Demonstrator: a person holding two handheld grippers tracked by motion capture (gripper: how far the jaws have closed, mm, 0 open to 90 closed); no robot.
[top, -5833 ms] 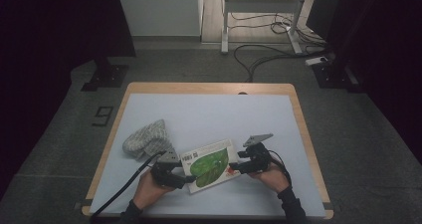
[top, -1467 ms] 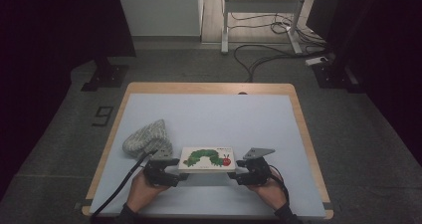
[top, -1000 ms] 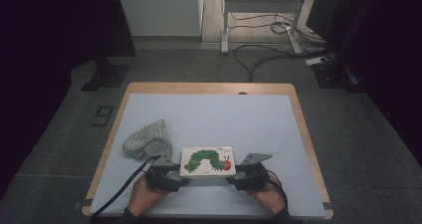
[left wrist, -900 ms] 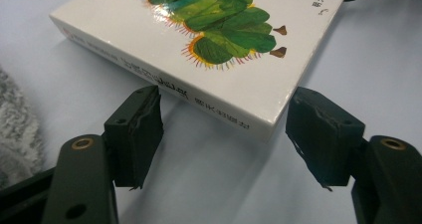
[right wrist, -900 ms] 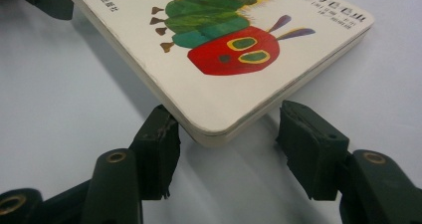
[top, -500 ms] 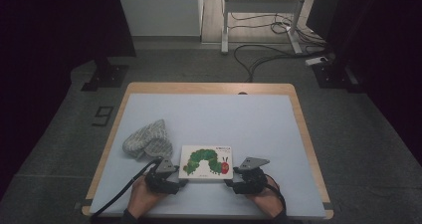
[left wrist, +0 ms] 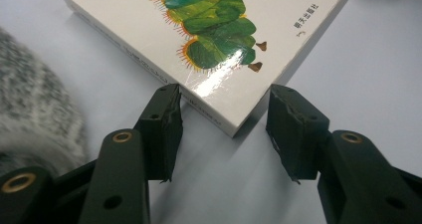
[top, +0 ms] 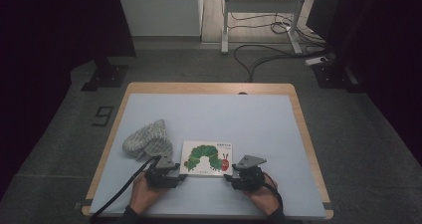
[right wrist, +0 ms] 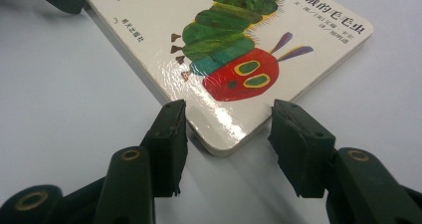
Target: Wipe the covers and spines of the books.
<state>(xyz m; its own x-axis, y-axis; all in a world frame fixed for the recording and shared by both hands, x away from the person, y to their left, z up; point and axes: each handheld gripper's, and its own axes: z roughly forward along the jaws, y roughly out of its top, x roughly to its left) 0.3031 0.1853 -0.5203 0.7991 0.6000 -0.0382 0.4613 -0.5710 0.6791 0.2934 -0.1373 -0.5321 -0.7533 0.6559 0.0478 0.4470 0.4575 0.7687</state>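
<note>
Book point(top: 207, 158) lies flat near the front edge of the pale blue table point(top: 259, 124) in the high view, between the left gripper point(top: 171, 174) and right gripper point(top: 233, 175); a grey knitted hat point(top: 147, 139) sits just beside its left.

Left gripper view: jaws spread, just been closing, a square glossy corner between them; one pad looks to brush its edge.

Right gripper view: jaws spread, likewise closing, straddling a rounded corner of thick, shiny board without pressing it.
</note>
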